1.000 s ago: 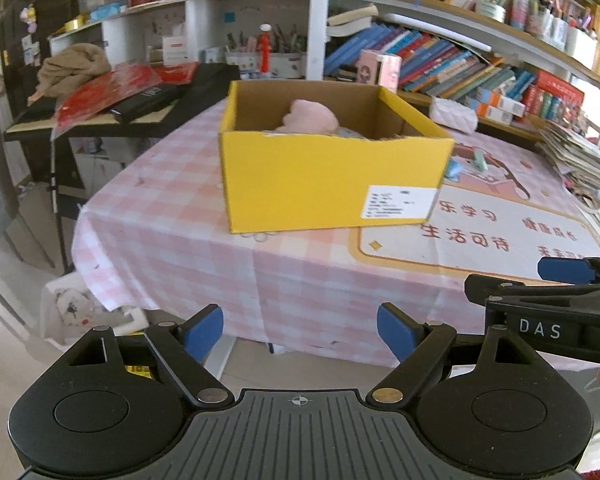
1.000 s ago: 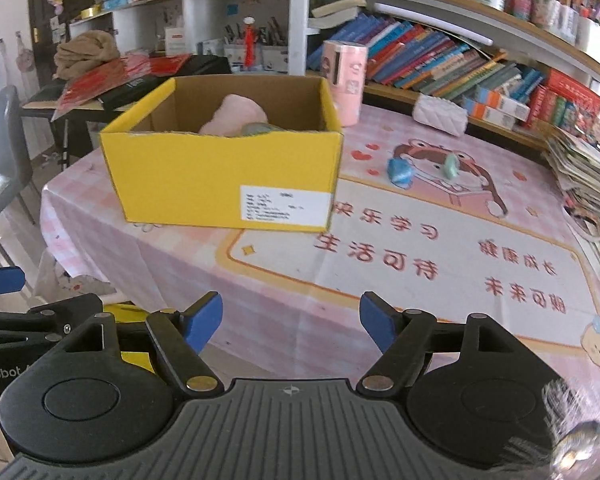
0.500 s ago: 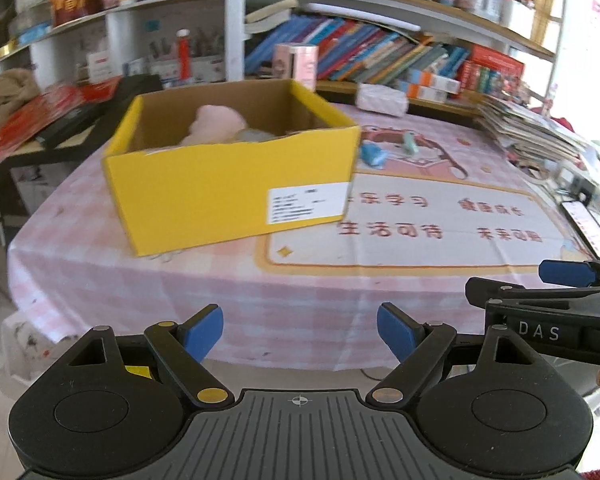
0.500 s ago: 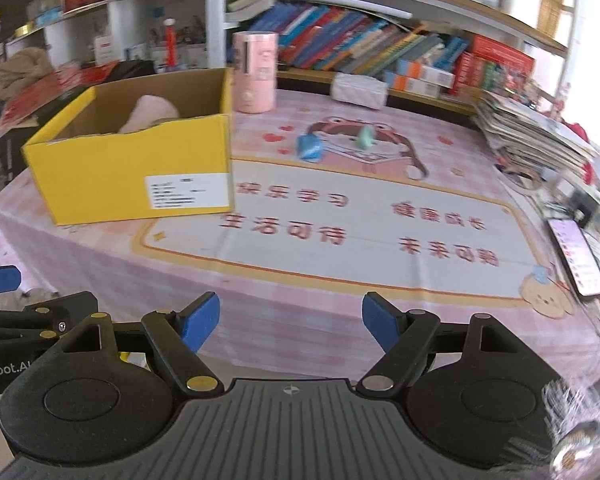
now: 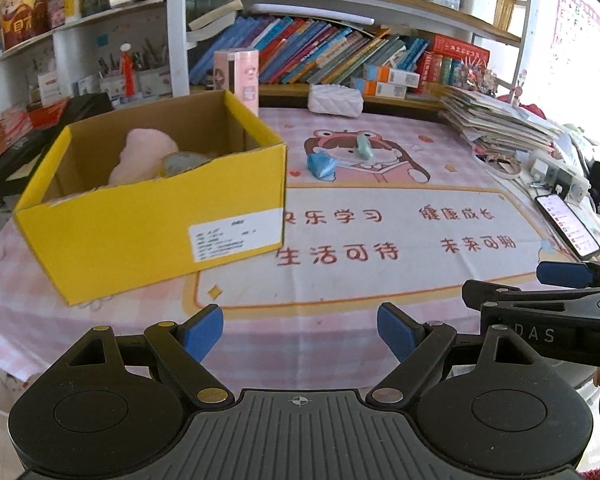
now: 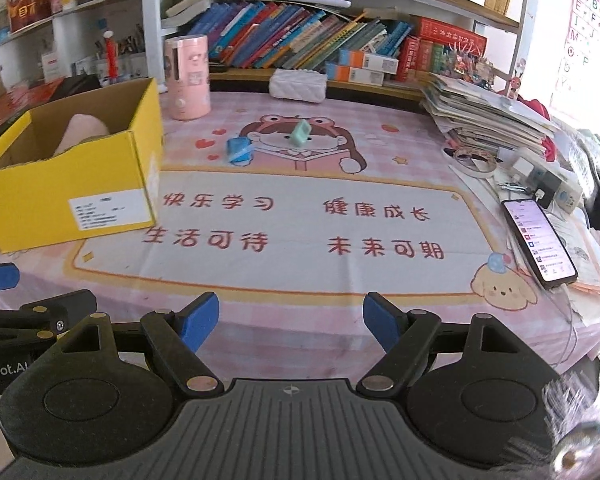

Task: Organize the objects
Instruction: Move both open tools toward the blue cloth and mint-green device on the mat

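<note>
the left wrist view looks down into the yellow box [image 5: 152,216] far enough to show a pink soft thing [image 5: 142,156] lying against a grey-blue object [image 5: 182,162] on its floor; the right wrist view catches only the top of the pink soft thing [image 6: 82,132] over the box [image 6: 72,184] wall, and the grey-blue object is hidden there. the right wrist view in turn shows the whole pink cylinder [image 6: 188,78] standing upright on the table [image 6: 300,272] just behind the box's far corner, while the left view has it half hidden behind the box. it also shows more of the right edge: a phone [image 6: 540,240] with its screen lit, a power strip [image 6: 548,180], a roll of tape [image 6: 474,158] and a stack of papers [image 6: 488,116]. both views show a blue item [image 5: 321,164] and a mint-green item [image 5: 365,147] lying near each other on the cartoon print, well apart from both grippers, and a white quilted pouch [image 5: 335,99] by the bookshelf [image 5: 340,56]. the left gripper [image 5: 299,330] is spread wide with nothing between its blue pads, held over the near table edge; the right gripper [image 6: 291,322] is likewise wide and empty, beside the left one.
</note>
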Demonstrator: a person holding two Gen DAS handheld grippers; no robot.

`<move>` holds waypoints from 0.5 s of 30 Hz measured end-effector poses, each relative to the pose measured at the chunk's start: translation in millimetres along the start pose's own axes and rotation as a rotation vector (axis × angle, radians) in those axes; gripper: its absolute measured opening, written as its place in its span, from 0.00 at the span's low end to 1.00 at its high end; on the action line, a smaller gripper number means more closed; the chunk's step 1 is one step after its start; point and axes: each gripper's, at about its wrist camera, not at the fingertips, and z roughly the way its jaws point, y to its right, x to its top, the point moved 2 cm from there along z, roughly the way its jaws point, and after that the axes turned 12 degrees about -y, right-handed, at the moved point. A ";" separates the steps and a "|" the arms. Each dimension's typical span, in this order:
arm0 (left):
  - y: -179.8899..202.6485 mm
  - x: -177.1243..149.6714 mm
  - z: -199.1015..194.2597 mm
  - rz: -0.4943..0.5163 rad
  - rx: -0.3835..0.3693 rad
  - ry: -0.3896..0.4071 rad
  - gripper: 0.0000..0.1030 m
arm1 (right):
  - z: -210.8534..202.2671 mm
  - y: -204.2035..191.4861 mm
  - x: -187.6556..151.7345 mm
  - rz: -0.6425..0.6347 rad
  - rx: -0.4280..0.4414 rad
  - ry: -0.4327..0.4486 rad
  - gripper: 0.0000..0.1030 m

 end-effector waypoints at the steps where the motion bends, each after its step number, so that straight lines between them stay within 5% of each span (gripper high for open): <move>1: 1.7 3.5 3.1 -0.001 0.000 -0.001 0.84 | 2.3 2.2 2.5 0.000 0.000 -0.001 0.76; 15: 32.0 68.4 47.9 -0.019 0.009 0.013 0.84 | 46.7 40.9 68.0 -0.034 0.020 -0.010 0.76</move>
